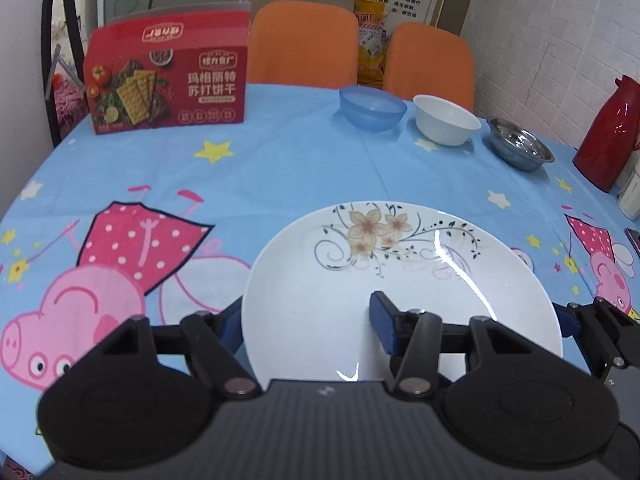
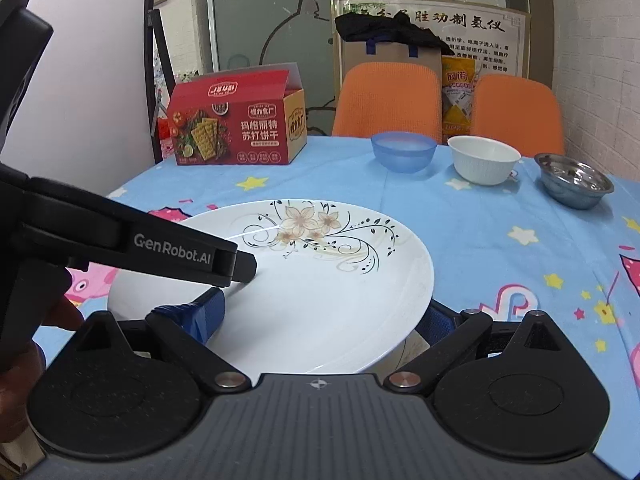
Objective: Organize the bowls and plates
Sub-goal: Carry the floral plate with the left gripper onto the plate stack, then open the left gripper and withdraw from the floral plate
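A white plate with a flower pattern (image 1: 400, 280) (image 2: 304, 280) is at the near side of the table. My left gripper (image 1: 306, 318) straddles its left rim, one blue finger over the plate, one under its edge. My right gripper (image 2: 320, 316) straddles its right rim the same way. Both sets of jaws stand wide apart, not pressed on the plate. A blue bowl (image 1: 372, 107) (image 2: 403, 151), a white bowl (image 1: 446, 119) (image 2: 483, 159) and a steel bowl (image 1: 521, 149) (image 2: 573, 185) stand in a row at the far side.
A red cracker box (image 1: 168, 80) (image 2: 236, 120) stands at the far left of the table. A red thermos (image 1: 610, 132) is at the right edge. Two orange chairs (image 1: 304, 40) stand behind the table. The tablecloth (image 1: 280, 160) is blue with cartoon pigs.
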A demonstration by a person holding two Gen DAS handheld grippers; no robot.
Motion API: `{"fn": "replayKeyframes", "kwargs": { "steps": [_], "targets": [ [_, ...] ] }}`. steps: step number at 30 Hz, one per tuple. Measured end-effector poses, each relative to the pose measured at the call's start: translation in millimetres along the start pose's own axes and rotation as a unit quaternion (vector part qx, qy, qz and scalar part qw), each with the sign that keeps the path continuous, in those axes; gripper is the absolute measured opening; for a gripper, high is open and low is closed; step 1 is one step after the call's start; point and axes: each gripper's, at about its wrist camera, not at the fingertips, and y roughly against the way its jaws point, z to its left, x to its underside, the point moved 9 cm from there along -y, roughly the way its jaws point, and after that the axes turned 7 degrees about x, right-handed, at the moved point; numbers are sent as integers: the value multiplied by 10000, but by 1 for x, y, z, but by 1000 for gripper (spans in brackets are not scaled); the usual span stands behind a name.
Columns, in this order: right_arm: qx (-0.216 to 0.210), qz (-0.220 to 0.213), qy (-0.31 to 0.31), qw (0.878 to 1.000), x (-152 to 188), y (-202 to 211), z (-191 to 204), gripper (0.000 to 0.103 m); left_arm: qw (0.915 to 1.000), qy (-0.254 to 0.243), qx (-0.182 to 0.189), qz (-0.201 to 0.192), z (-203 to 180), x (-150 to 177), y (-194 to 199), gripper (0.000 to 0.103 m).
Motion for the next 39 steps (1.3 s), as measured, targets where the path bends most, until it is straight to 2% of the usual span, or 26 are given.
{"fn": "replayKeyframes", "kwargs": {
  "steps": [2, 7, 15, 18, 22, 24, 28, 31, 34, 39],
  "targets": [
    [57, 77, 10, 10000, 5, -3, 0, 86, 9999, 10, 122, 35, 0, 4, -4, 52],
    [81, 166, 122, 9998, 11, -7, 1, 86, 9999, -111, 108, -62, -1, 3, -5, 56],
    [-152, 282, -109, 9994, 12, 0, -3, 85, 9996, -139, 153, -179, -4, -1, 2, 63],
    [-32, 221, -143, 9996, 9, 5, -3, 86, 9991, -261, 127, -304, -10, -7, 8, 67],
    [234, 299, 264, 9989, 14, 3, -2, 88, 9987, -342, 149, -351, -18, -11, 11, 67],
    [168, 325, 138, 9992, 13, 4, -8, 87, 9985, -378, 131, -371, -20, -11, 13, 67],
    [289, 21, 123, 9995, 5, 16, -18, 87, 9985, -391, 92, -371, -22, -10, 14, 67],
    [233, -263, -165, 9992, -4, 30, -28, 87, 9986, -362, 108, -372, -22, -10, 16, 67],
    [239, -269, -195, 9992, -5, 32, -34, 87, 9985, -387, 86, -376, -25, -10, 17, 68],
    [232, -180, -605, 9977, 1, 31, -58, 87, 9985, -418, 35, -357, -31, -9, 18, 72]
  ]
}}
